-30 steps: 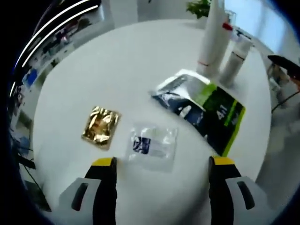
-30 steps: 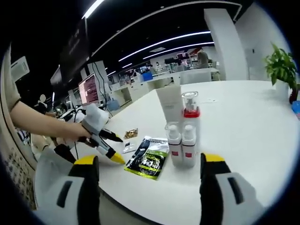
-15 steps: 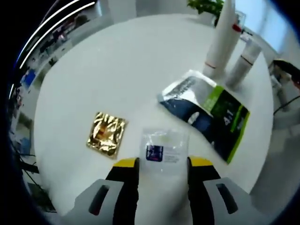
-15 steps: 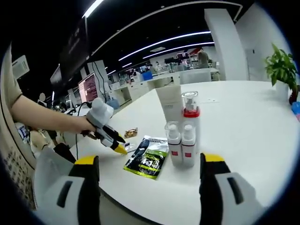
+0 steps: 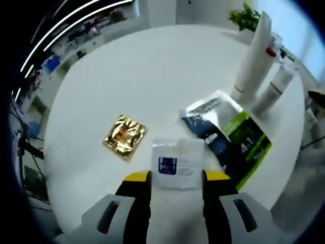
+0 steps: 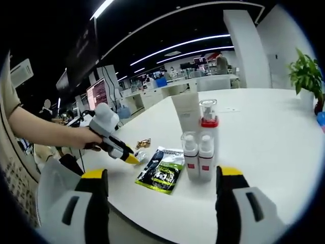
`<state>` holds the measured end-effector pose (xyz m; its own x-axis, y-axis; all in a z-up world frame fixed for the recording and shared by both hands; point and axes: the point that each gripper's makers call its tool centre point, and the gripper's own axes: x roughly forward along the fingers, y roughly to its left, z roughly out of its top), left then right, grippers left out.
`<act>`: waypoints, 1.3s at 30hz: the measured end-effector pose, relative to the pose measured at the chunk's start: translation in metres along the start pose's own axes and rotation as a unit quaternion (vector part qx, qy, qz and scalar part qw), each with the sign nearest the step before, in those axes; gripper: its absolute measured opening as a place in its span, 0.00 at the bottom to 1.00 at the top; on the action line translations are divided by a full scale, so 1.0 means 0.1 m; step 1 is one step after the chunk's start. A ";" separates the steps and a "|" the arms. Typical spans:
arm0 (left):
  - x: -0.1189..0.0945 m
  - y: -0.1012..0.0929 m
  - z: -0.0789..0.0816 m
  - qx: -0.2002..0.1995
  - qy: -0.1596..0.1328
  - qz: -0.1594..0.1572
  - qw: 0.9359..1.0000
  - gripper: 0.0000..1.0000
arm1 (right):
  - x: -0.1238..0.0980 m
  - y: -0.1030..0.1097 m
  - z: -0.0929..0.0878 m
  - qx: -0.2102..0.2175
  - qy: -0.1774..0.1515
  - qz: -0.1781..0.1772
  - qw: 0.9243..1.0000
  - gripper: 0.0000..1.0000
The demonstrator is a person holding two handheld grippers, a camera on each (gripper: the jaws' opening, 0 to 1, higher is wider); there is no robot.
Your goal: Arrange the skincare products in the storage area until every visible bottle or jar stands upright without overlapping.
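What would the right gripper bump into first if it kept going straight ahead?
Probably the two small white bottles standing between the right gripper's open jaws, in front of the taller pump bottle. How far ahead they stand is hard to judge.

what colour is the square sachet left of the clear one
Shiny gold, crinkled foil. The gold sachet shows best in the left gripper view, beside the clear sachet.
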<state>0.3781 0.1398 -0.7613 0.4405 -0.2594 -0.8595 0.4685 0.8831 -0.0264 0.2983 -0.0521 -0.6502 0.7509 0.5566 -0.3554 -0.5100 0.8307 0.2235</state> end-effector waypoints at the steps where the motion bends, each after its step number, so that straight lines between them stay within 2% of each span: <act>1: -0.02 -0.02 -0.01 -0.002 -0.002 0.001 1.000 0.36 | 0.00 0.01 0.00 -0.001 0.001 0.002 1.000 0.88; 9: -0.14 -0.06 -0.16 -0.064 -0.010 0.033 0.997 0.36 | 0.01 0.09 -0.04 -0.010 0.009 0.023 1.000 0.87; 13: -0.16 -0.07 -0.25 -0.133 -0.020 0.060 0.989 0.36 | 0.01 0.11 -0.05 -0.012 0.012 0.029 0.999 0.87; 16: -0.16 -0.09 -0.28 -0.156 -0.027 0.073 0.985 0.36 | 0.01 0.13 -0.06 -0.011 0.014 0.034 0.999 0.87; 19: -0.16 -0.11 -0.30 -0.160 -0.030 0.087 0.983 0.37 | 0.01 0.14 -0.07 -0.010 0.015 0.039 0.999 0.87; 25: -0.13 -0.12 -0.29 -0.196 -0.049 0.111 0.973 0.37 | 0.02 0.16 -0.07 -0.008 0.016 0.048 0.999 0.86; 29: -0.09 -0.12 -0.32 -0.215 -0.045 0.120 0.968 0.37 | 0.02 0.18 -0.07 -0.007 0.015 0.052 0.999 0.85; 39: -0.07 -0.13 -0.31 -0.222 -0.044 0.127 0.966 0.37 | 0.01 0.21 -0.06 -0.008 0.012 0.060 0.998 0.85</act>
<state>0.3453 0.1424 -0.7713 0.5699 -0.0276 -0.8213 -0.0284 0.9982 -0.0533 0.2859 -0.0344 -0.6513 0.6738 0.6512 -0.3492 -0.6021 0.7578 0.2514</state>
